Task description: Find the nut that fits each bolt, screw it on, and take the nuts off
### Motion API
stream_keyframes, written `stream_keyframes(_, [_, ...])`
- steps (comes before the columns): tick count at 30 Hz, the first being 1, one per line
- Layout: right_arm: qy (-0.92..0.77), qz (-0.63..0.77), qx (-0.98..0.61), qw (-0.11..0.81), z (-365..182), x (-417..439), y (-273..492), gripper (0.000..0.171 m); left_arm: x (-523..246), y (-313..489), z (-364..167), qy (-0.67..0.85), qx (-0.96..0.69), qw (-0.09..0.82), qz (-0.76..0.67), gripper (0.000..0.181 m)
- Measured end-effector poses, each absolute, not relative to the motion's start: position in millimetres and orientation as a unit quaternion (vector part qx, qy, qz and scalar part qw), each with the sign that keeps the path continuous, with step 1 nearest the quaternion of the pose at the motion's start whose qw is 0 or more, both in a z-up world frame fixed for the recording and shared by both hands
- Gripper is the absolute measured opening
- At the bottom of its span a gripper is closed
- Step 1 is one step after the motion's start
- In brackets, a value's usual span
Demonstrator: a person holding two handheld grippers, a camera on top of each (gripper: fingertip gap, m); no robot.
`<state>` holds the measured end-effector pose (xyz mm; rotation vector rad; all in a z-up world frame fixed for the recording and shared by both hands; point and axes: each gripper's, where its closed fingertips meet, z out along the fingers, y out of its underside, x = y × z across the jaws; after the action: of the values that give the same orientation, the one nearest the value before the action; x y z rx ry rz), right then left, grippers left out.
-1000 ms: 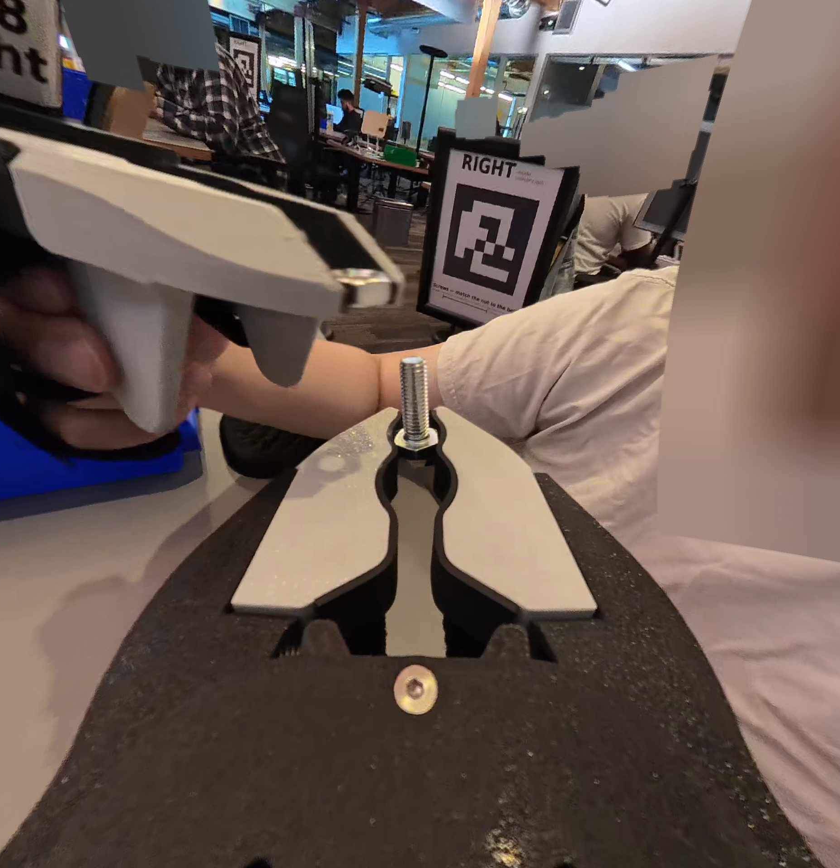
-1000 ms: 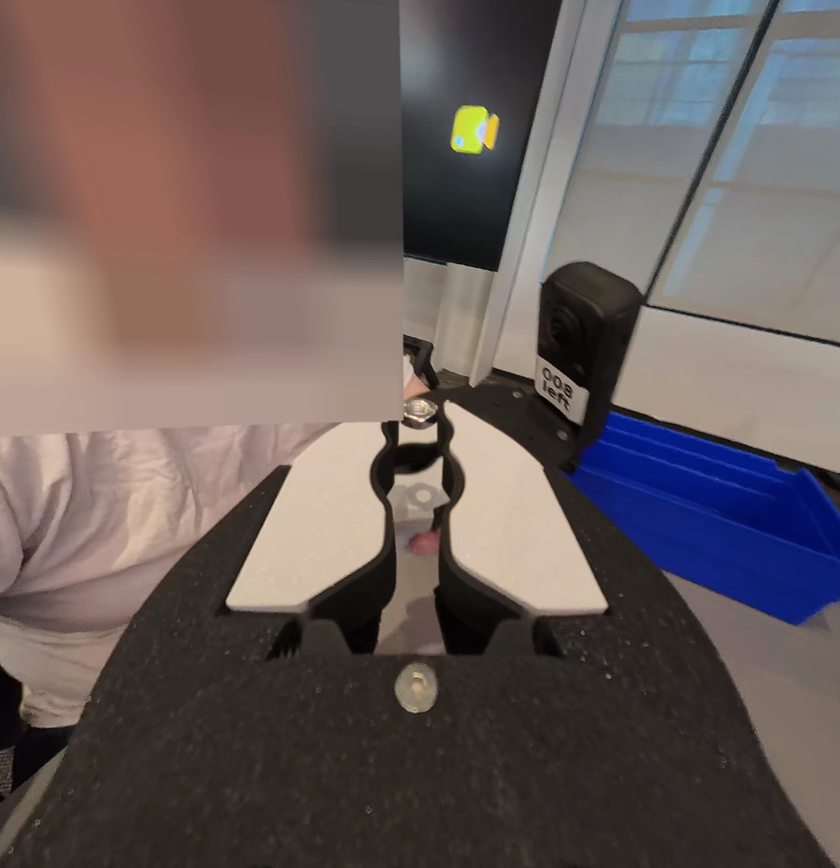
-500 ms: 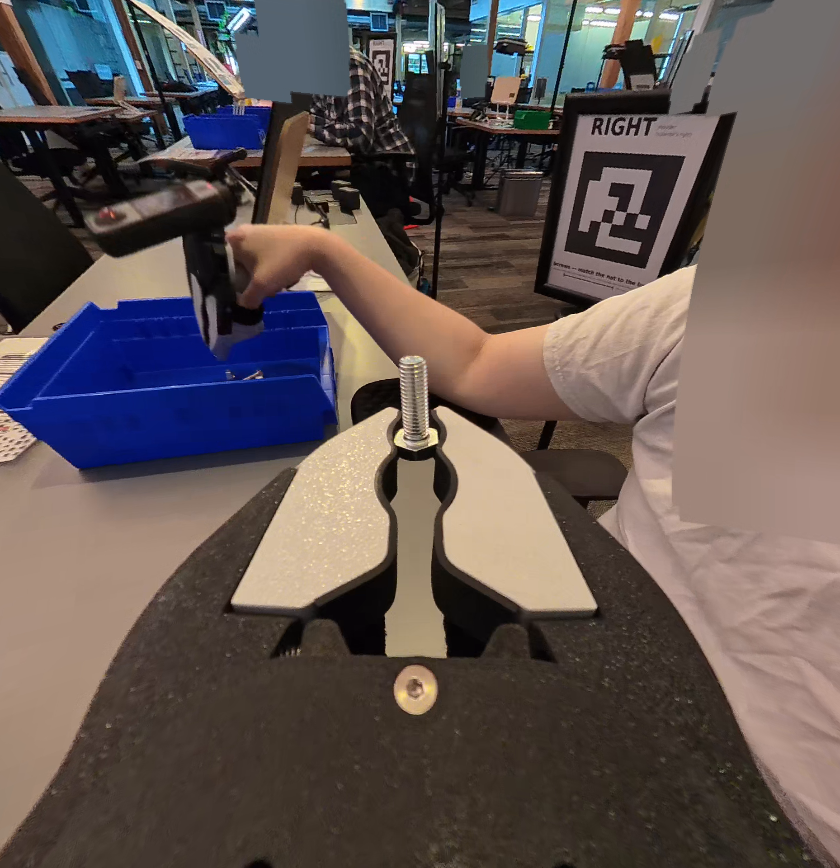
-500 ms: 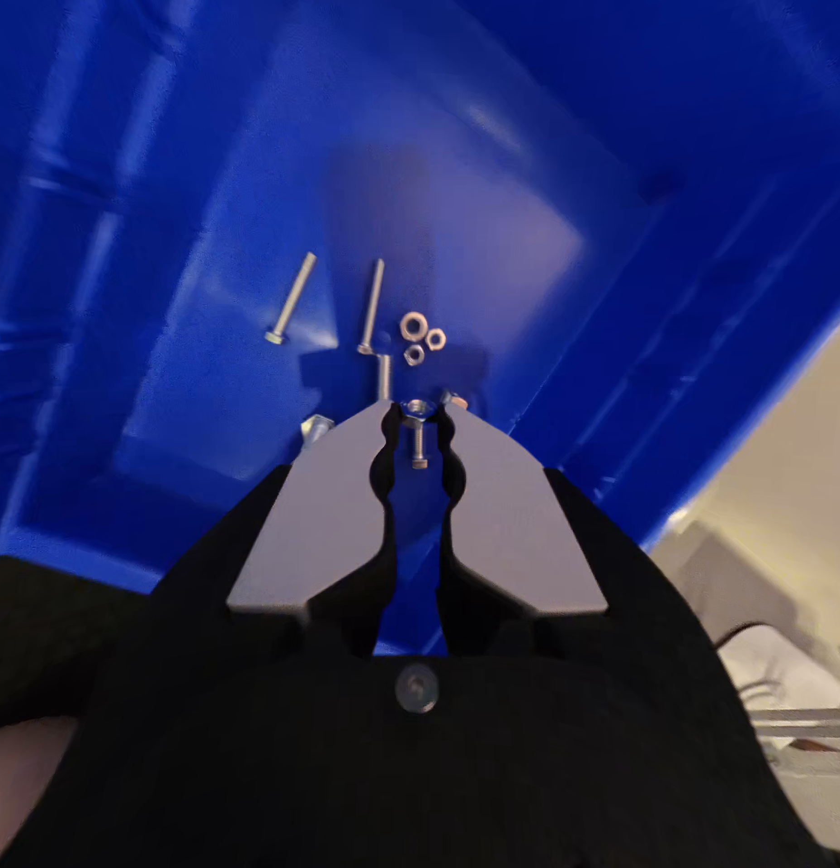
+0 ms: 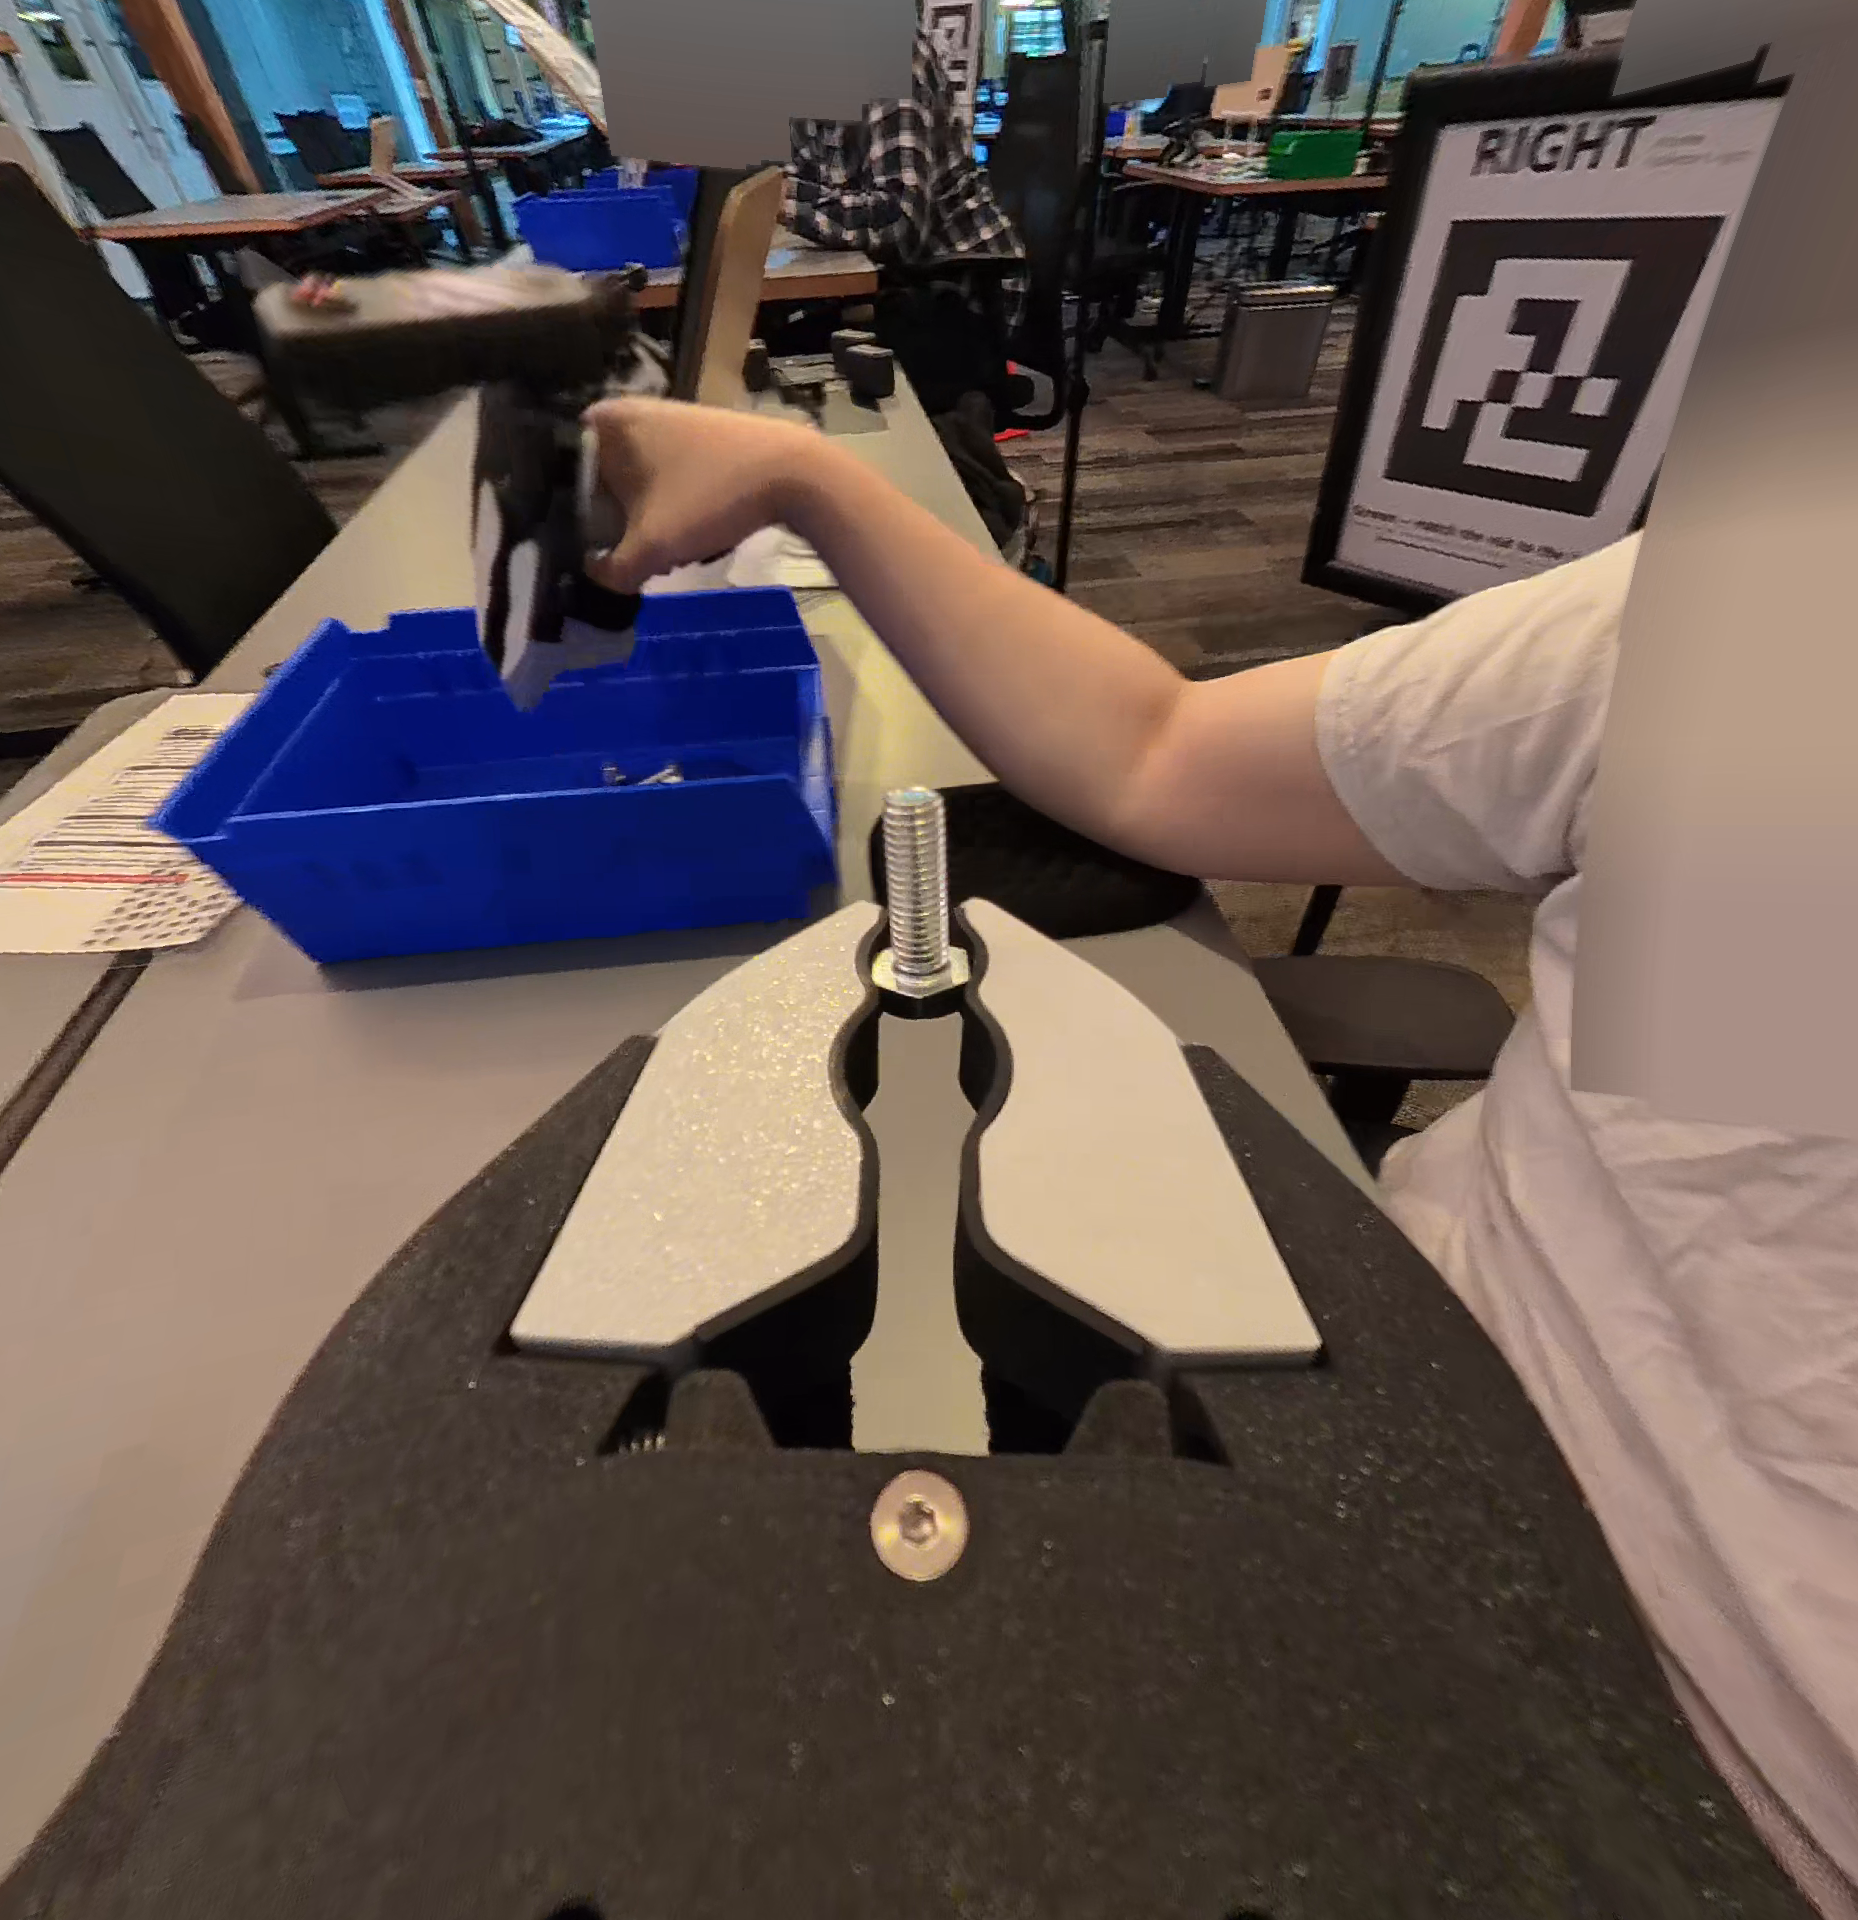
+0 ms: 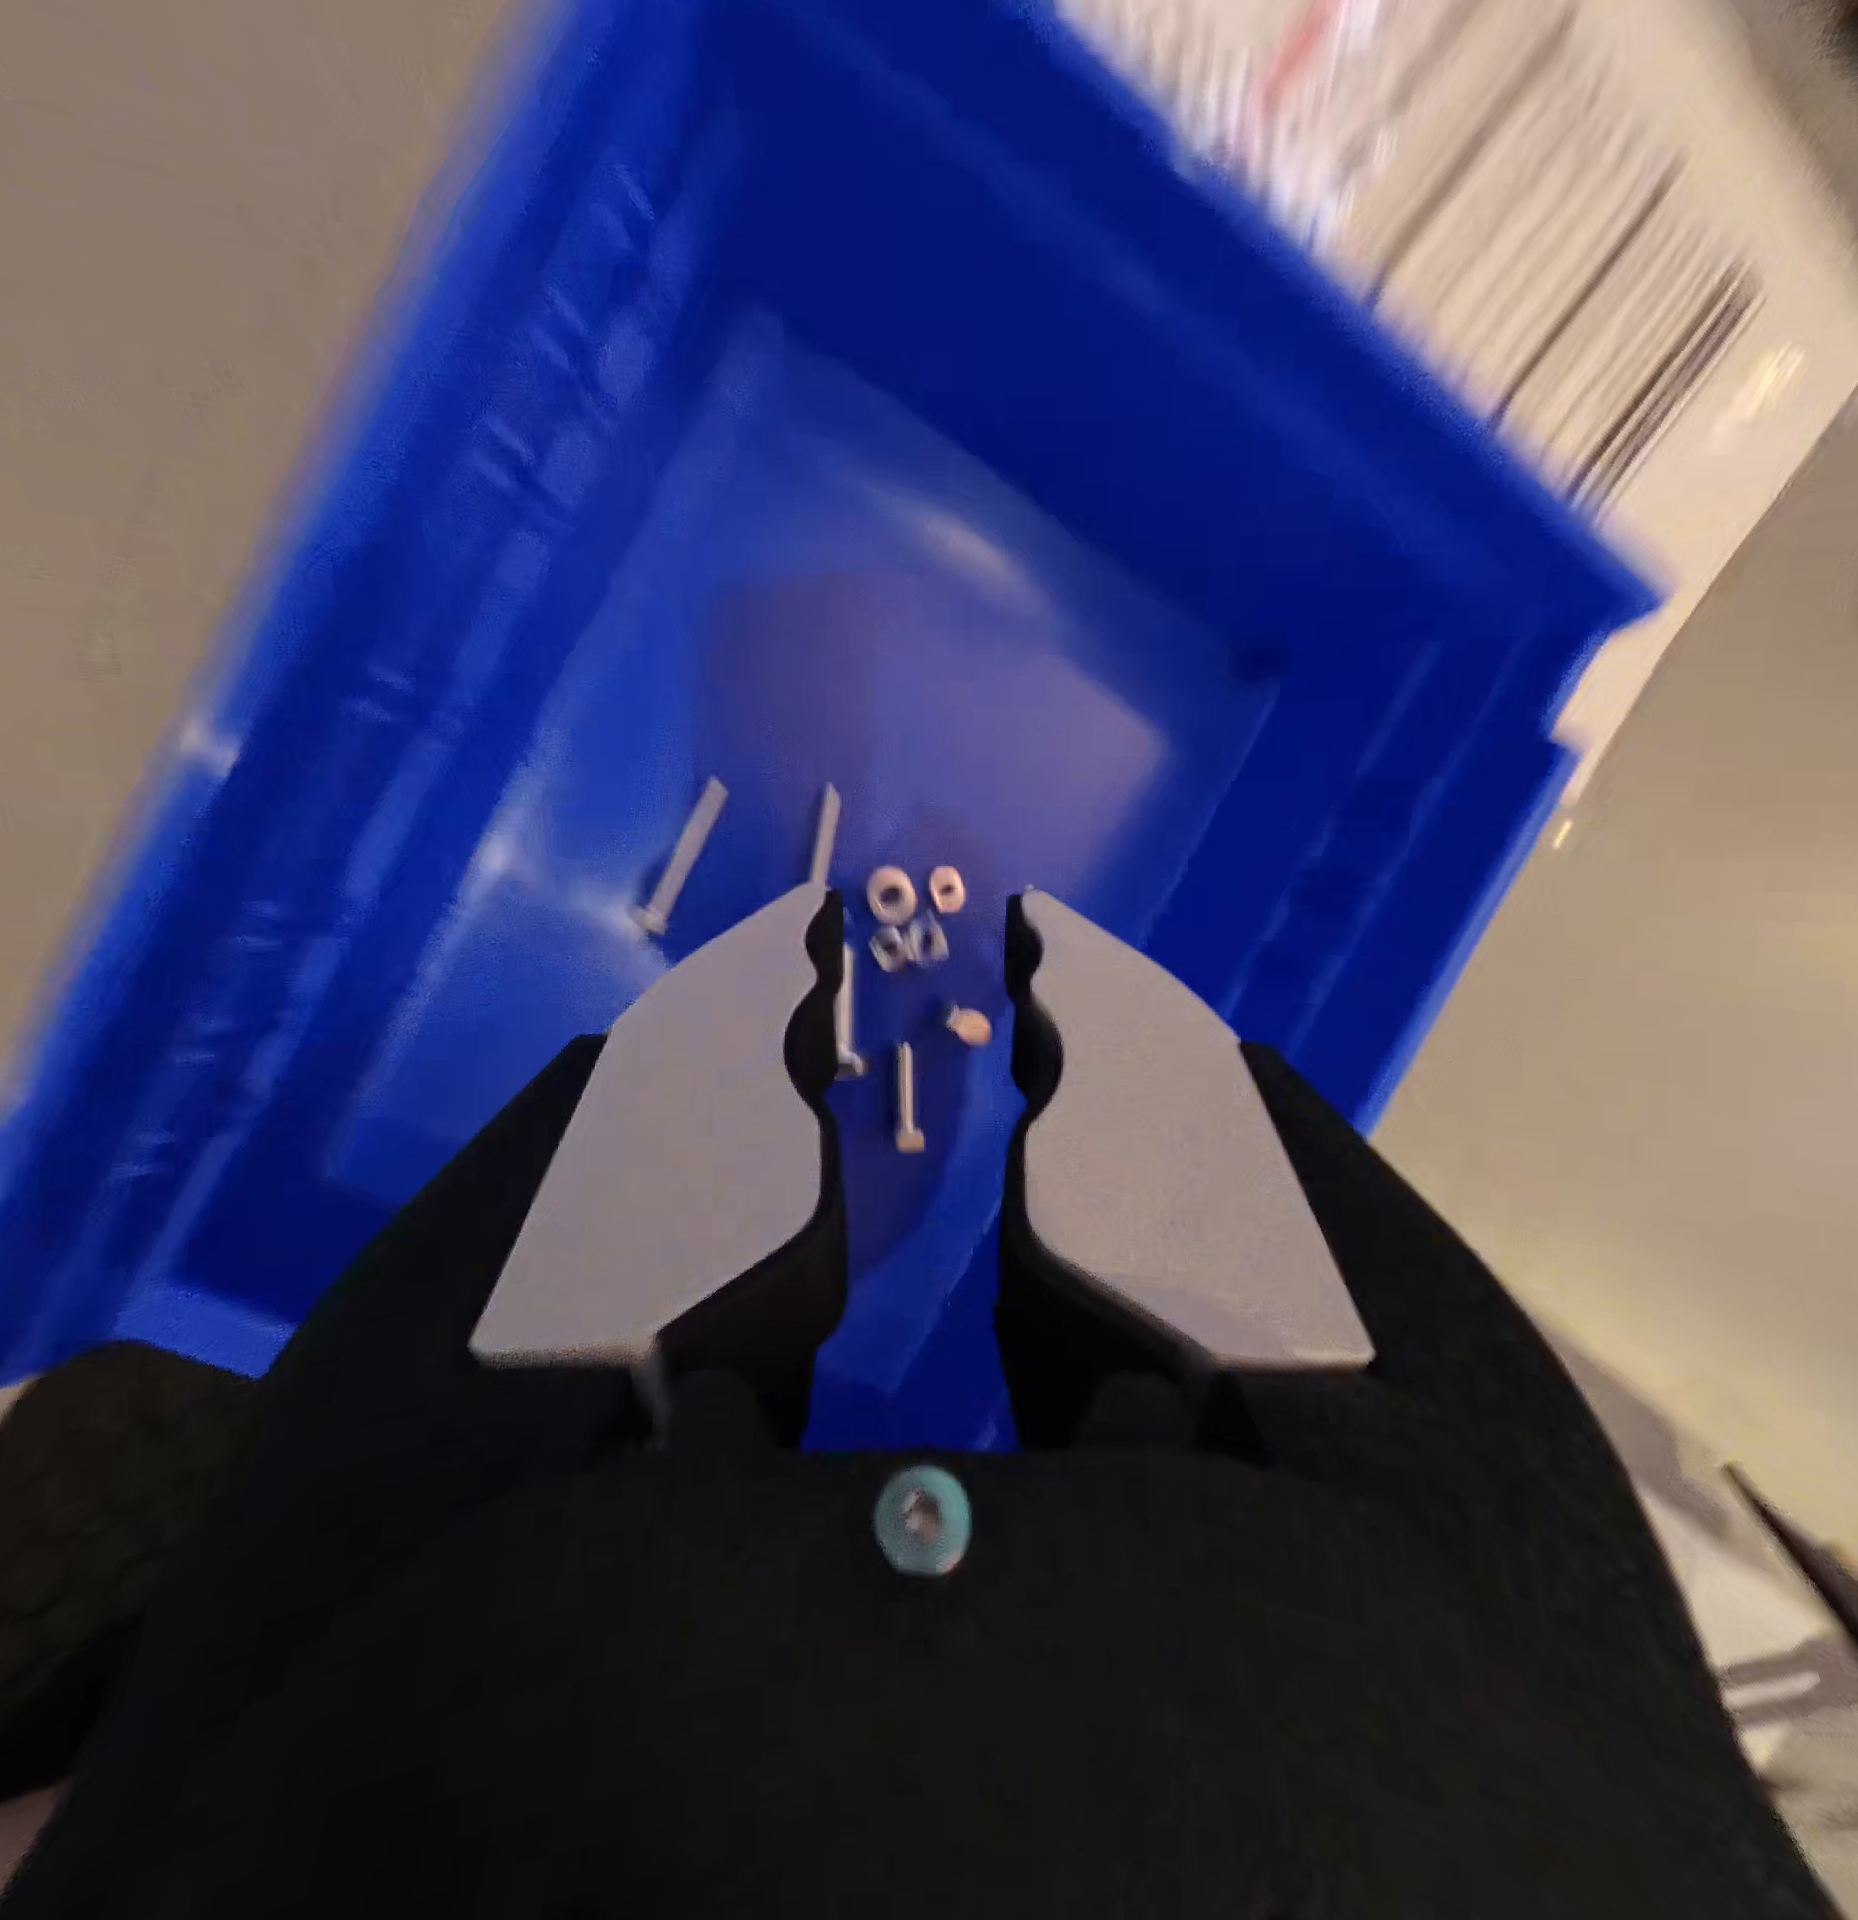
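Left wrist view: left gripper is clamped on a bolt by its head, threads sticking straight up, no nut on it.
Farther back: right gripper hangs tips-down over the blue bin on the grey table.
Right wrist view: right gripper has its fingers spread, nothing in them.
Bin floor: a few loose nuts and bolts right under the tips, kinda blurry.

Grey flat-topped table bearing a white printed paper sheet at its left edge. Black-framed sign with a black-and-white square marker stands behind. Wooden desks and a grey metal bin farther off.
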<state>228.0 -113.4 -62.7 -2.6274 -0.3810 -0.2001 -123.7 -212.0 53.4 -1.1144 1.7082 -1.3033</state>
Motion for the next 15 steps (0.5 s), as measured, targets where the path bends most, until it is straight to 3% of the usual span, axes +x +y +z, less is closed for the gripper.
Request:
stream_keyframes(3, [-0.244,-0.026,-0.895,0.373,-1.0,147.6,-93.4,0.033,-120.3,-190.2,50.9,0.646,-0.459,0.394,-0.466,0.009])
stream_keyframes(7, [-0.412,0.198,-0.725,0.516,76.5,-18.0,-116.6,0.032,-119.2,-172.2,54.6,0.615,-0.484,0.422,-0.459,0.009])
stream_keyframes(10, [-0.471,0.332,-0.628,0.523,97.9,-99.5,-151.3,0.031,-120.5,-168.9,57.7,0.6,-0.491,0.418,-0.473,0.009])
stream_keyframes(15, [-0.496,0.375,-0.584,0.522,93.0,-152.0,-164.6,0.029,-120.2,-170.1,57.4,0.598,-0.493,0.412,-0.479,0.009])
